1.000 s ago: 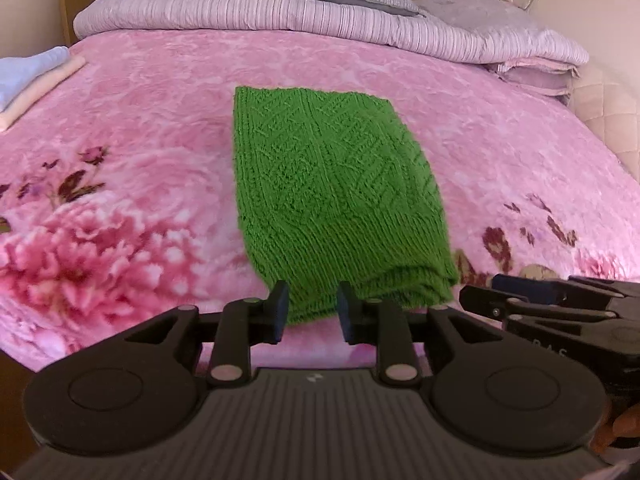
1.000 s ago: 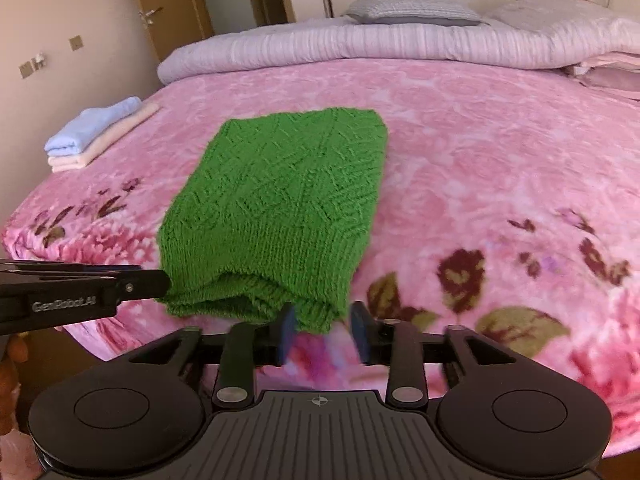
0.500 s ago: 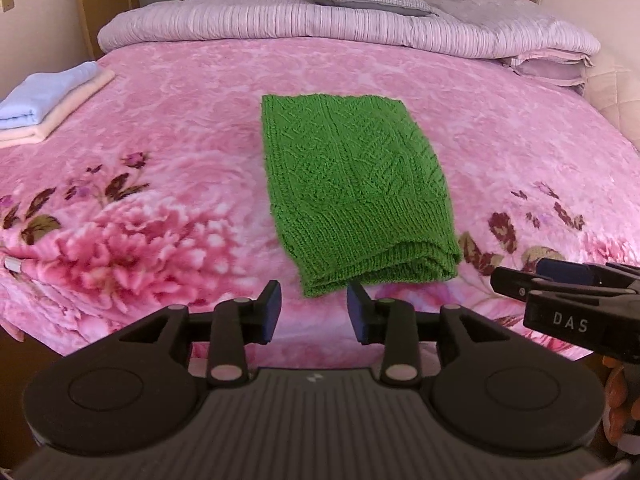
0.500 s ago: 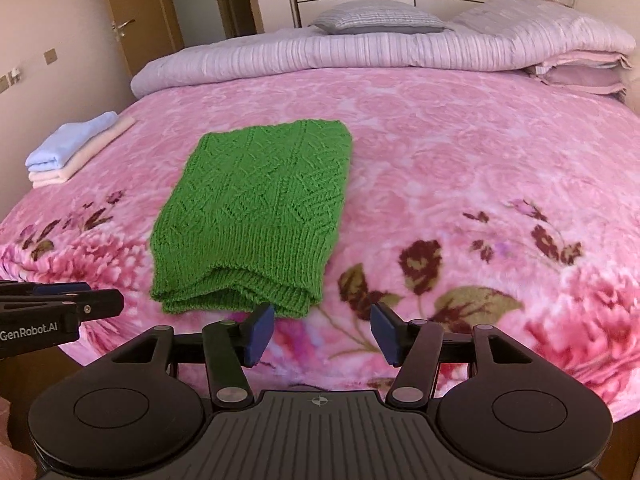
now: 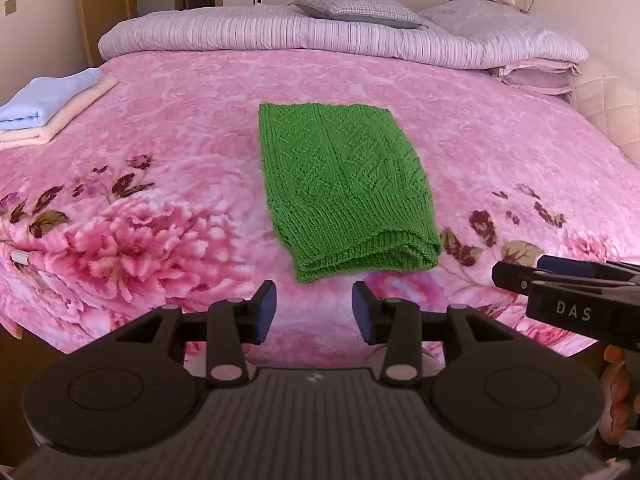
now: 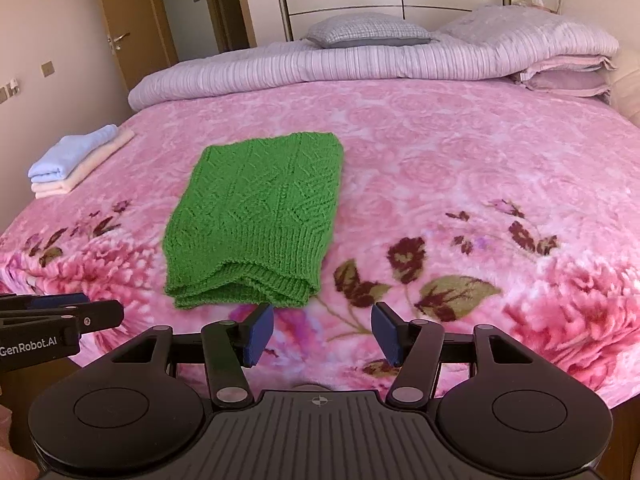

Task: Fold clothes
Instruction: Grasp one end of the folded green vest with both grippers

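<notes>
Sweater [image 5: 344, 188], green and knitted, is seen folded at mid-frame on the pink flowered bed [image 5: 500, 152]. Left tongs [image 5: 314, 312] and right tongs [image 6: 322, 334] are held released and empty at the lower frame, just short of its near edge. Folded towels [image 5: 48, 108] are stacked at upper left.

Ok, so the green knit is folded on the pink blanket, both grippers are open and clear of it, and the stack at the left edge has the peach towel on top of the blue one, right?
Not quite: the blue towel lies on top of the peach towel, as the left wrist view shows. The rest holds: the green knit is folded on the pink blanket, and the left gripper and right gripper are open, clear of it.
</notes>
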`<action>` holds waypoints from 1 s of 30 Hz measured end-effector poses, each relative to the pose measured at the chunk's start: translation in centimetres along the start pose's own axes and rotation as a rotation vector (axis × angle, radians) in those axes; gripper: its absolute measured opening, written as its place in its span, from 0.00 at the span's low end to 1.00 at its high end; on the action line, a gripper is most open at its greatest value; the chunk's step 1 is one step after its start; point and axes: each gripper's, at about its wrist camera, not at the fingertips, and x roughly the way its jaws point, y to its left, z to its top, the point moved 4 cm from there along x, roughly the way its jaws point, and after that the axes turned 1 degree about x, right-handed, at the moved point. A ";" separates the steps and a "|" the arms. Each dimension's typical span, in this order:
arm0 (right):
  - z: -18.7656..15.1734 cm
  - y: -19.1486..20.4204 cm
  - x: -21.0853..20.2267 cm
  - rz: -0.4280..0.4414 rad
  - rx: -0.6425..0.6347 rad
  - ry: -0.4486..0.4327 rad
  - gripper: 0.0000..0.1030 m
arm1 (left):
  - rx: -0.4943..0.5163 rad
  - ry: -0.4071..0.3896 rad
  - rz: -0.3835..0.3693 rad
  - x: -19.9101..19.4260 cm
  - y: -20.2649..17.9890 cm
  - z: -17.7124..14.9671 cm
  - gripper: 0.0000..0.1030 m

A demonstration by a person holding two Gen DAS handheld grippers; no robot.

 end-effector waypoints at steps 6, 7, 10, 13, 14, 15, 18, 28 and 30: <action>0.4 -0.3 0.1 -0.025 -0.013 -0.008 0.57 | -0.017 0.010 -0.020 0.8 0.4 0.2 0.36; 0.5 -0.5 0.2 -0.030 -0.011 -0.009 0.57 | -0.027 0.010 -0.031 1.1 0.5 0.3 0.37; 0.9 -1.2 0.9 -0.014 0.021 -0.017 0.57 | -0.097 -0.001 -0.090 2.0 1.5 0.5 0.41; 1.2 -2.9 2.4 0.058 0.135 0.003 0.62 | -0.261 0.002 -0.181 3.4 4.0 0.1 0.41; 1.2 -3.6 3.2 0.087 0.194 0.023 0.63 | -0.322 0.007 -0.213 4.0 5.0 0.0 0.42; 1.2 -4.4 4.0 0.115 0.256 0.042 0.64 | -0.378 0.010 -0.241 4.5 5.9 -0.1 0.42; 1.5 -6.5 6.1 0.209 0.421 0.061 0.65 | -0.513 0.008 -0.295 6.3 8.6 0.2 0.43; 5.1 -9.0 13.2 0.394 0.613 0.117 0.66 | -0.719 0.055 -0.415 14.5 12.4 3.5 0.48; 5.8 -9.2 14.6 0.394 0.614 0.128 0.67 | -0.726 0.069 -0.429 16.0 12.5 4.1 0.48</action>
